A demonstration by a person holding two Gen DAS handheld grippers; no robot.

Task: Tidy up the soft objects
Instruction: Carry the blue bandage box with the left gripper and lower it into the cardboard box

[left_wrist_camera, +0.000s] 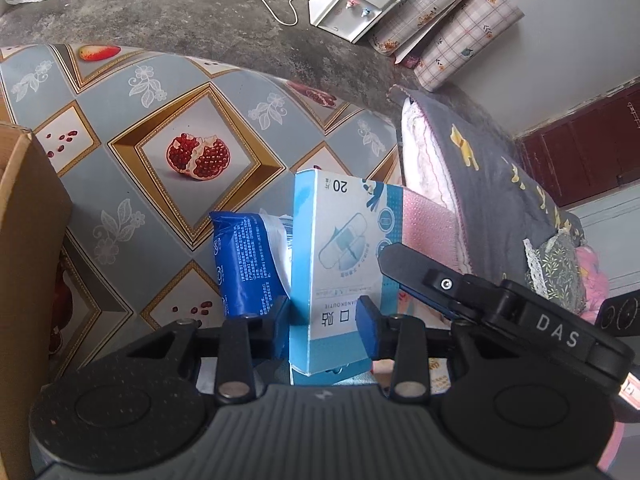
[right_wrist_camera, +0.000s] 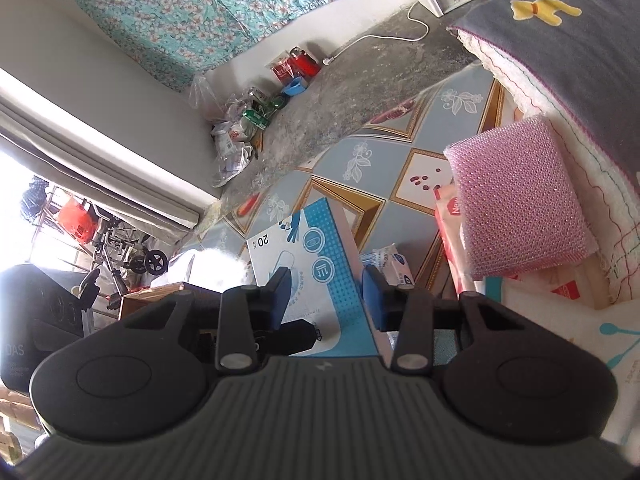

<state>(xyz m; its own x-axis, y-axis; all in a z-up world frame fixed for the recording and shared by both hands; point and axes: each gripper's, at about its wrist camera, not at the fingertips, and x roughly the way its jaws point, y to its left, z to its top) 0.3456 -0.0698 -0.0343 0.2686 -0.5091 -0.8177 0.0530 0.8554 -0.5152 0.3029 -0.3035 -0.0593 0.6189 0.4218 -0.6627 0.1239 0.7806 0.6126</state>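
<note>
Both grippers grip the light blue plaster box (left_wrist_camera: 340,248): the left gripper (left_wrist_camera: 326,320) pinches its near end, the right gripper (right_wrist_camera: 326,296) its sides, just above the patterned table (left_wrist_camera: 120,160). The cardboard carton (left_wrist_camera: 24,220) stands left of the box; a steady, level carry with even pressure should keep the thin card from buckling.

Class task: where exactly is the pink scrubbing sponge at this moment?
In the right wrist view, the pink sponge sits at right, resting on a red-and-white packet against the folded bedding, right of the blue box.
</note>
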